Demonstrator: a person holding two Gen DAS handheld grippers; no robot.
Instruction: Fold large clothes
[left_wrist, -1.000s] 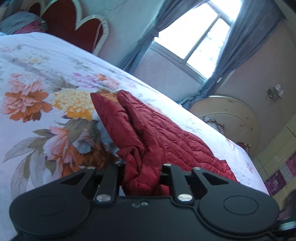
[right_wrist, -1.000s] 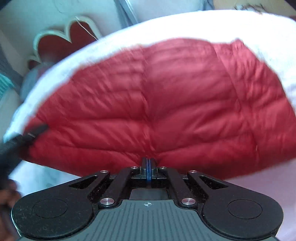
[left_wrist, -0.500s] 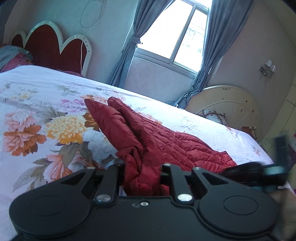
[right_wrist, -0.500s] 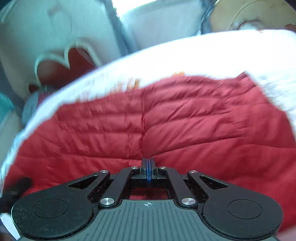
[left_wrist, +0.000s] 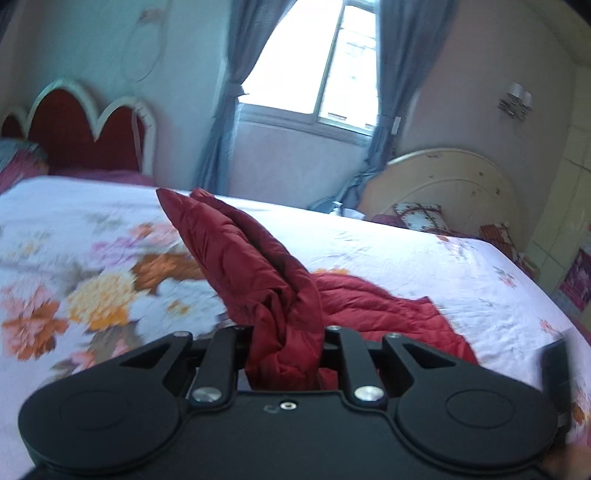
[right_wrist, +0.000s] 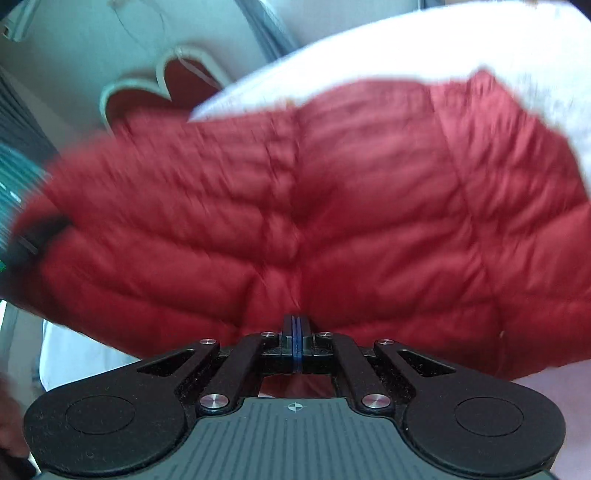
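A: Start with the left wrist view. What is the left gripper (left_wrist: 286, 354) doing?

B: It is clenched on a thick bunch of the red quilted jacket (left_wrist: 258, 266). The cloth is gathered between its jaws and rises away from them as a long ridge, probably a sleeve or an edge, while the rest of the garment lies flatter on the bed (left_wrist: 424, 251) to the right.

A: Why hold it bunched like that?

B: My guess is that a puffy jacket gives no thin edge to pinch, so a gathered handful is the surest hold for carrying one side over the other.

A: And the materials there?

B: The jacket is a slightly shiny, crinkled shell with soft padding. The bedsheet is pale with large orange, yellow and pink flowers. Behind stand a scalloped red headboard (left_wrist: 85, 136) with a white rim, grey curtains (left_wrist: 225, 122) and a bright window (left_wrist: 314, 62).

A: Now the right wrist view.

B: The right gripper (right_wrist: 294, 332) has its jaws pressed fully together, blue pads meeting. The jacket (right_wrist: 332, 206) bulges just beyond and puckers toward the tips, so it seems to be pinching a thin fold of the shell, though the blur keeps me from being sure.

A: What does the cloth look like from here?

B: It shows broad horizontal quilted channels, a vertical seam down the middle, and rounded, pillowy panels. It spreads across the white bed (right_wrist: 406, 40), with the headboard (right_wrist: 147, 88) at upper left.

A: So where does the fold stand?

B: I judge it is under way, with the jacket held at two places and not yet laid flat.
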